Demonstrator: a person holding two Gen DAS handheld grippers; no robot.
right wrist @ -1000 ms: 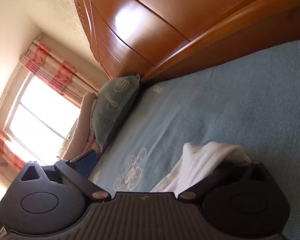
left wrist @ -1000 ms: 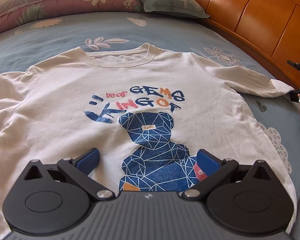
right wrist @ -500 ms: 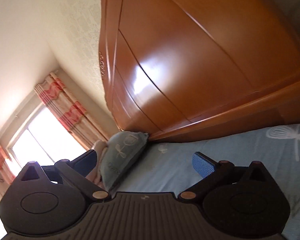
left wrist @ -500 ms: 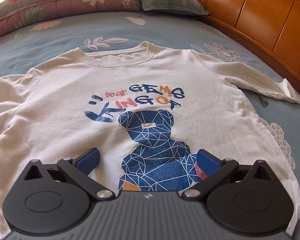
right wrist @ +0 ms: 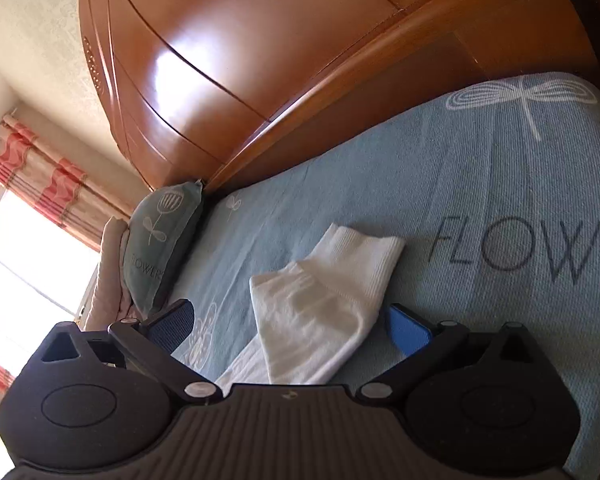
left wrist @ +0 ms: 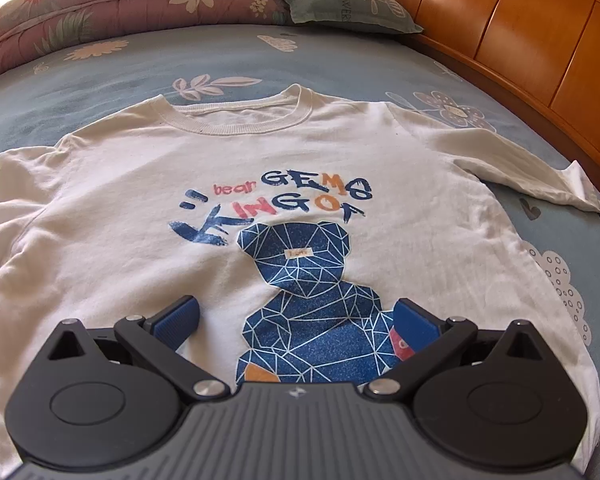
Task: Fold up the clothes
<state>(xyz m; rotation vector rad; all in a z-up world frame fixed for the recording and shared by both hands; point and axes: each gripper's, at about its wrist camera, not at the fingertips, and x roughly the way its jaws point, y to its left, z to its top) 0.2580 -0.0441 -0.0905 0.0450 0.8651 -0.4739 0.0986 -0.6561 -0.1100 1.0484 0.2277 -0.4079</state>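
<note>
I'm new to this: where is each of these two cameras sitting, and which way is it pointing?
Left wrist: rides on the left hand-held gripper, looking up the bed over the white T-shirt toward the pillow; only its open fingers show.
Right wrist: rides on the right hand-held gripper, tilted, looking at the shirt's sleeve and the wooden headboard; again only its open fingers show.
Shared: the T-shirt, pillow, headboard and blue sheet.

The white cotton T-shirt (left wrist: 140, 208) with a blue geometric bear print reads "bear GEMS" and "KING OF" in blue, pink and orange letters; the grey-green pillow (left wrist: 340, 0) reads "FLOWER" along its face; the light blue woven bedsheet (right wrist: 480, 184) carries large grey letters "FLOWE", cut off at the frame edge.
</note>
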